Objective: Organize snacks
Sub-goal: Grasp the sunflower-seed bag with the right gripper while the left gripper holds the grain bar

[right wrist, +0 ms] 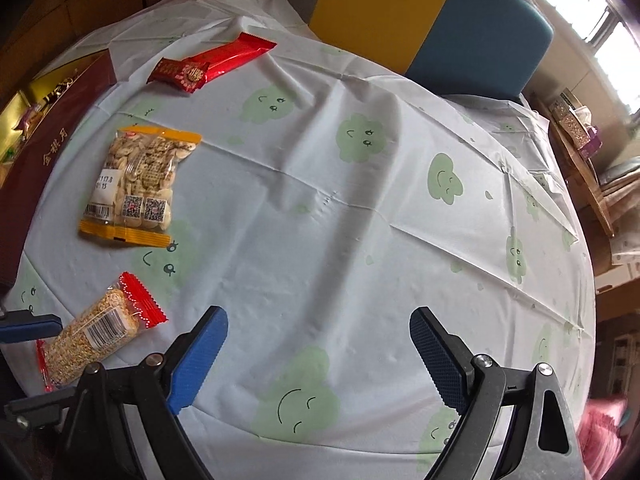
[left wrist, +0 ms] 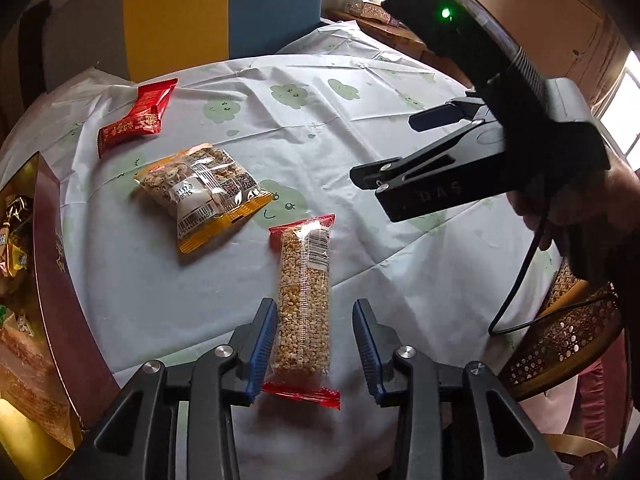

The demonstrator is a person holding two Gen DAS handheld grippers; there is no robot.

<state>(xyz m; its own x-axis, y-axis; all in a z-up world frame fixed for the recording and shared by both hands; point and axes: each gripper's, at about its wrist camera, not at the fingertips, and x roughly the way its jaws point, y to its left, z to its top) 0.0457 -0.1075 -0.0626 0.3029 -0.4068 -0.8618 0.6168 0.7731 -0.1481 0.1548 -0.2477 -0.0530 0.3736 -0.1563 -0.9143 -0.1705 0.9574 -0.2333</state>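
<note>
A puffed-grain bar in a clear wrapper with red ends [left wrist: 305, 304] lies on the tablecloth, its near half between the open fingers of my left gripper [left wrist: 315, 312]; the left pad is close to it, the right pad stands apart. It also shows in the right wrist view [right wrist: 94, 338]. A yellow-edged bag of seeds [left wrist: 202, 194] [right wrist: 136, 184] and a red snack packet [left wrist: 138, 118] [right wrist: 208, 65] lie farther off. My right gripper [right wrist: 318, 330] is open and empty above bare cloth; it also shows in the left wrist view [left wrist: 394, 148].
A dark red gift box [left wrist: 52, 280] [right wrist: 40, 136] holding several snacks stands at the table's left edge. A yellow and blue chair back [right wrist: 440, 20] stands behind the table. A woven cane chair [left wrist: 568, 328] is at the right. A cable hangs from the right gripper.
</note>
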